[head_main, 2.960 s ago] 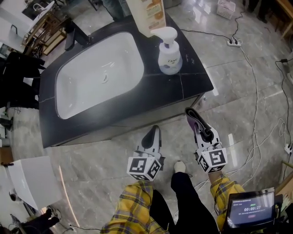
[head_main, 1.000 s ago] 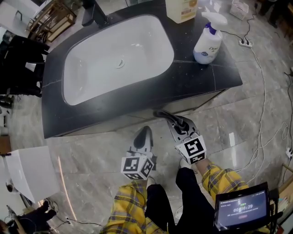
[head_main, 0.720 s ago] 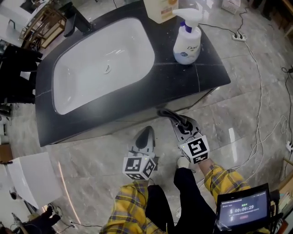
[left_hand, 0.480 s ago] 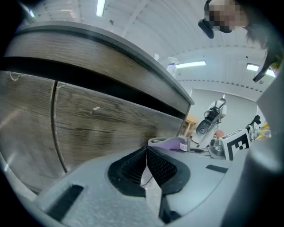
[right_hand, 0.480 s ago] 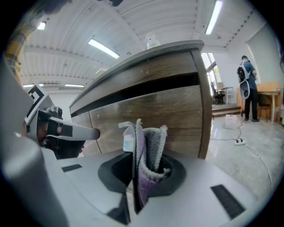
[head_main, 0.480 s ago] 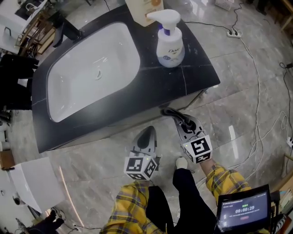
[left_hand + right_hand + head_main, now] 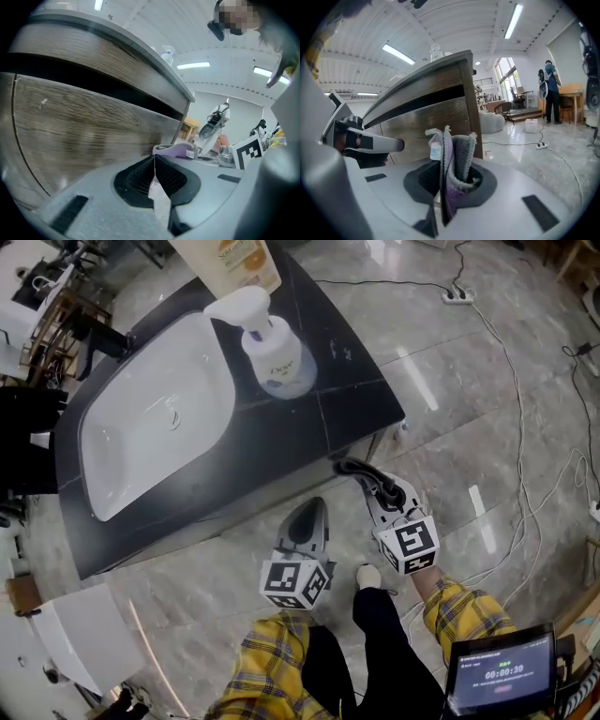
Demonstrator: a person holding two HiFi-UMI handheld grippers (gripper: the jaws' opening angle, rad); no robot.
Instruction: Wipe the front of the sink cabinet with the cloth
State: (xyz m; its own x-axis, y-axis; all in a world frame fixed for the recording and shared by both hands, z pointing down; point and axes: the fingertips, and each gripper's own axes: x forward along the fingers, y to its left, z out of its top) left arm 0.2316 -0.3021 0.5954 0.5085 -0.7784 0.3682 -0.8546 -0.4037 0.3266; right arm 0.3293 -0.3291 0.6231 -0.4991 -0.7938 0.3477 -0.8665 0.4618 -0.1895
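The sink cabinet has a dark stone top [image 7: 281, 442] with a white basin [image 7: 150, 432] and a wood-grain front [image 7: 436, 117] [image 7: 70, 136]. My right gripper [image 7: 361, 474] [image 7: 450, 180] is shut on a folded purple-grey cloth [image 7: 452, 154] [image 7: 352, 468], held close to the cabinet's front near its right corner. My left gripper [image 7: 307, 519] [image 7: 154, 180] is shut with nothing between its jaws and points at the cabinet front a short way below the top's edge. From the left gripper view the cloth [image 7: 173, 150] shows to the right.
A soap pump bottle [image 7: 272, 348] and a larger bottle [image 7: 225, 263] stand on the top's right part, a dark tap [image 7: 103, 334] at the back. Cables [image 7: 525, 427] and a power strip [image 7: 457, 296] lie on the marble floor. A person [image 7: 551, 91] stands far off.
The head view has swung so the sink sits further left and turned. My right gripper with the cloth has moved in from the right toward the cabinet's corner; the left gripper stays put.
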